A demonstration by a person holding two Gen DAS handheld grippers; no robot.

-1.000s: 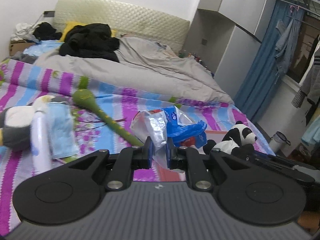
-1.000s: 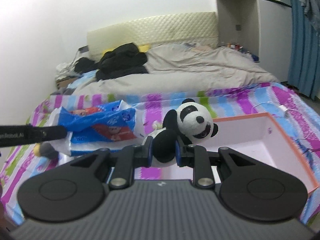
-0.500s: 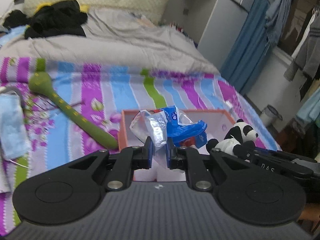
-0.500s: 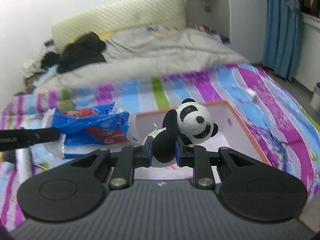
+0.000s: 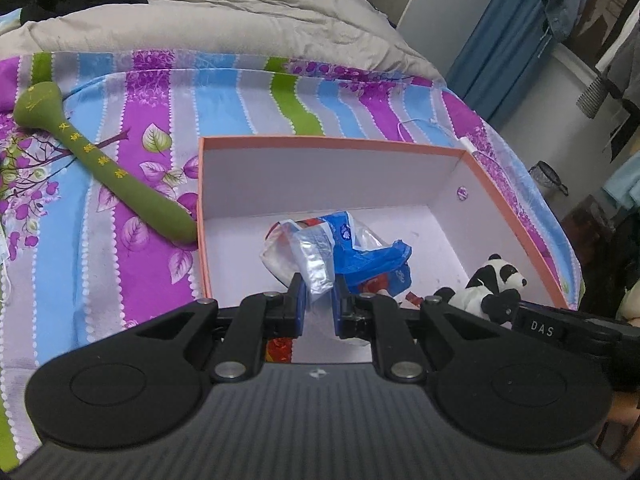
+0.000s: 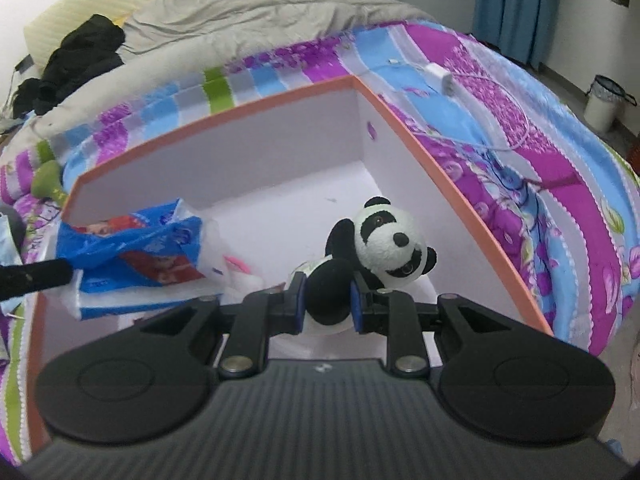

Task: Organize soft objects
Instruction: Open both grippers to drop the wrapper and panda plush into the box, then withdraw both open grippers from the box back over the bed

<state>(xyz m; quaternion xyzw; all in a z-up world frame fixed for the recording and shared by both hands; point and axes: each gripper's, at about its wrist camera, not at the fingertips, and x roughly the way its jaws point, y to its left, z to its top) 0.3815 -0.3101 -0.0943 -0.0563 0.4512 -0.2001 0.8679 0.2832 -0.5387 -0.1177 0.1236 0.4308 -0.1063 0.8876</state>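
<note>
Both grippers hang over the open orange-rimmed box [image 5: 508, 196], each loaded with something soft, which suggests the two items are about to be let go inside it. The left gripper [image 5: 318, 306] is clamped on a fold of the crumpled blue-and-white plastic tissue pack [image 5: 348, 256]; gripping only the loose wrapper lets the bulk of the pack dangle freely over the white floor at the lower centre of the left wrist view. The right gripper [image 6: 328, 306] is closed on the black limb of the panda plush [image 6: 384, 244], so the head and body stick out past the fingertips, towards the box's right wall in the right wrist view. Whether either item already touches the box floor cannot be told. The box sits on the striped purple-and-blue bedspread [image 5: 120, 248], with its near rim under the grippers, which makes a straight drop possible. A green snake-like plush [image 5: 100, 164] lies on the bedspread at the left of the left wrist view, its end against the box's outer wall, probably a later item to sort.
</note>
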